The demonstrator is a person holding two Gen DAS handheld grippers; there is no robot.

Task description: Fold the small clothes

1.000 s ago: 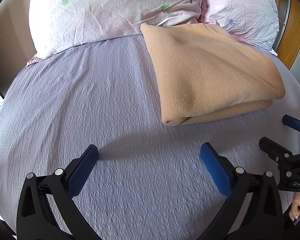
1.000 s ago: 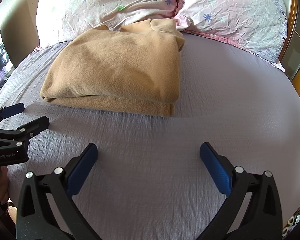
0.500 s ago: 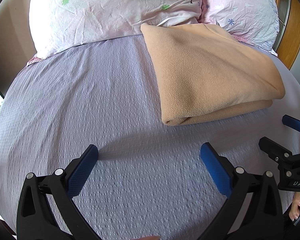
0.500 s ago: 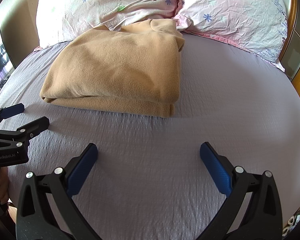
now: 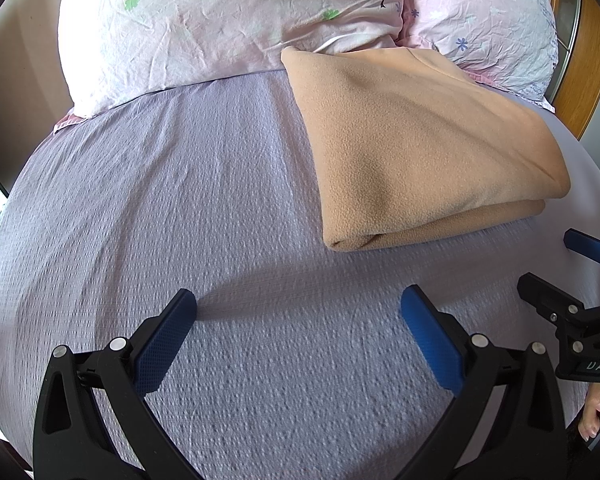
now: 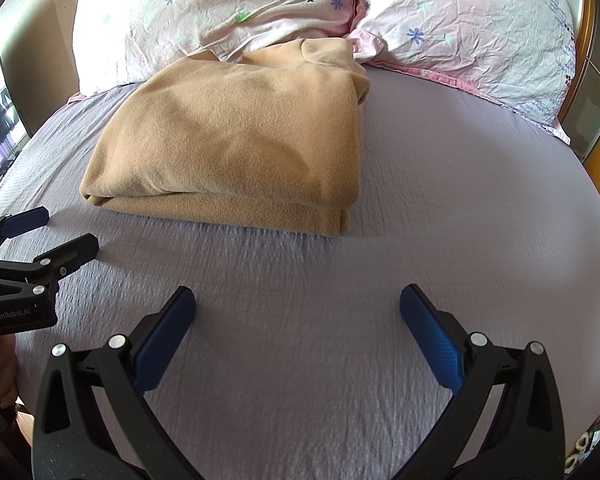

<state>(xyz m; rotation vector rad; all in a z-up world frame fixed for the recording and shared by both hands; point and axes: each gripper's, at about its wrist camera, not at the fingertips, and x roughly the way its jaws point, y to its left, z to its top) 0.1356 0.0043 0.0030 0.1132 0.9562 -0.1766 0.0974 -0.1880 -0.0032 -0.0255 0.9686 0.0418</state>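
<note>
Only two bits of print readable. On the left gripper [image 6: 66,234], seen at the edge of the right wrist view, small pale lettering on the black body reads "GenRobot.AI". On the right gripper [image 5: 562,260], seen at the edge of the left wrist view, a label plate shows "UAS", cut off by the frame edge, so prob. only part of a longer word. No other text, nos. or signs legible; pillows carry prints only, no lettering.
</note>
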